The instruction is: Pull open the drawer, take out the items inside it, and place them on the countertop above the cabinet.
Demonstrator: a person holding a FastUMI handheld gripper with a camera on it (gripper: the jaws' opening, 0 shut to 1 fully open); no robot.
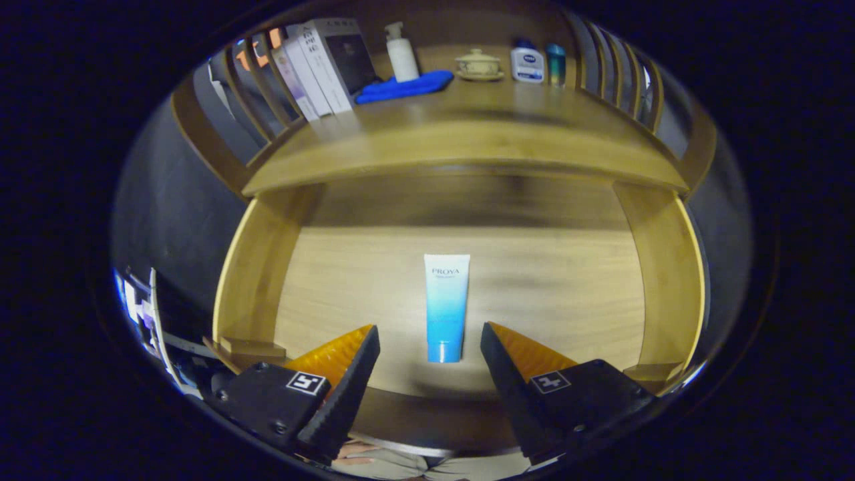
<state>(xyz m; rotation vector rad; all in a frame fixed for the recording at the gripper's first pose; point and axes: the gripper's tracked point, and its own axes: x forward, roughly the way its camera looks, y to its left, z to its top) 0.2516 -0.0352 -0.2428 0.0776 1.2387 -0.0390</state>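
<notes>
The wooden drawer (254, 267) stands pulled out below the countertop (467, 143). On its floor lies a white-to-blue tube (446, 306), cap end toward me, pointing straight away from the fingers. My gripper (429, 334) hovers above the drawer's front part, open, with the tube's cap end sitting in the gap between the two fingertips. Neither finger touches the tube.
At the back of the countertop stand several boxes (320, 63), a white pump bottle (402, 52), a blue cloth (404, 87), a small lidded cup (478, 65), a white-and-blue bottle (527, 63) and a teal can (556, 65). Slatted wooden rails (618, 73) flank both ends.
</notes>
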